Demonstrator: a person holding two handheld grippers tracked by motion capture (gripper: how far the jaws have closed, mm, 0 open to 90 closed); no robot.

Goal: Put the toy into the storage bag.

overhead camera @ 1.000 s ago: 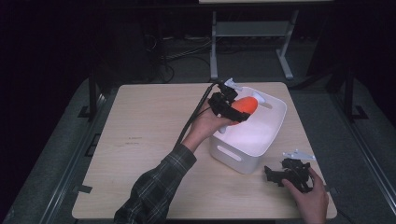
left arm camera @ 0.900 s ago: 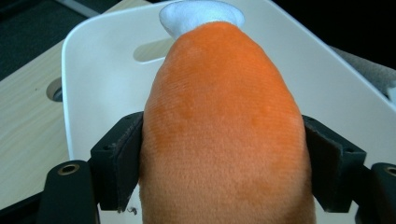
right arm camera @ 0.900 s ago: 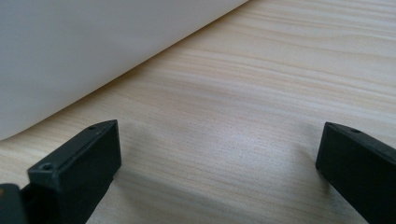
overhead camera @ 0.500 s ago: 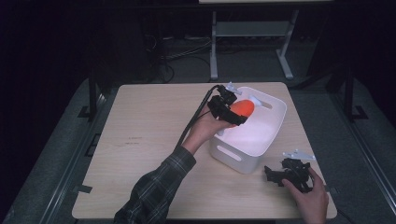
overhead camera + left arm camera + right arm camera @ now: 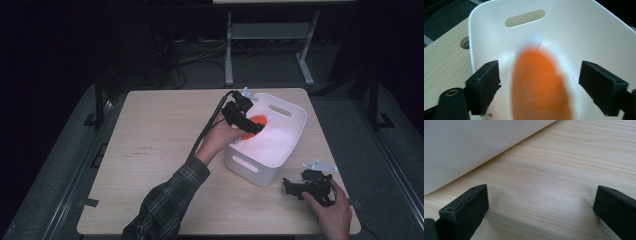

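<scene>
The white bin (image 5: pixel 280 145) stands on the right half of the wooden surface (image 5: pixel 160 150) and serves as the landmark here.

Left hand-held gripper (image 5: pixel 250 125): positioned over the bin's left rim, tips reaching in above the interior. Its jaws stand wide apart. The left hand (image 5: pixel 217 140) grips it from just outside the bin's left wall, with a plaid sleeve (image 5: pixel 165 200) running back toward the surface's near edge.

Orange object (image 5: pixel 257 122): located inside the bin's outline, near its left wall and just beyond the left hand-held gripper's tips. In the left gripper view the orange object (image 5: pixel 539 85) appears between the two jaw pads (image 5: pixel 484 85) with a clear gap on each side, touching neither. It is blurred, so its exact shape cannot be told, nor whether it rests on the bin floor. The bin's far wall with a handle slot (image 5: pixel 525 18) shows behind it.

Right hand-held gripper (image 5: pixel 290 186): resting low at the surface, just off the bin's near right corner, held by the right hand (image 5: pixel 332 212). Its jaws are wide, with bare wood between them in the right gripper view, and the bin's outer wall (image 5: pixel 474 147) shows close ahead at upper left.
</scene>
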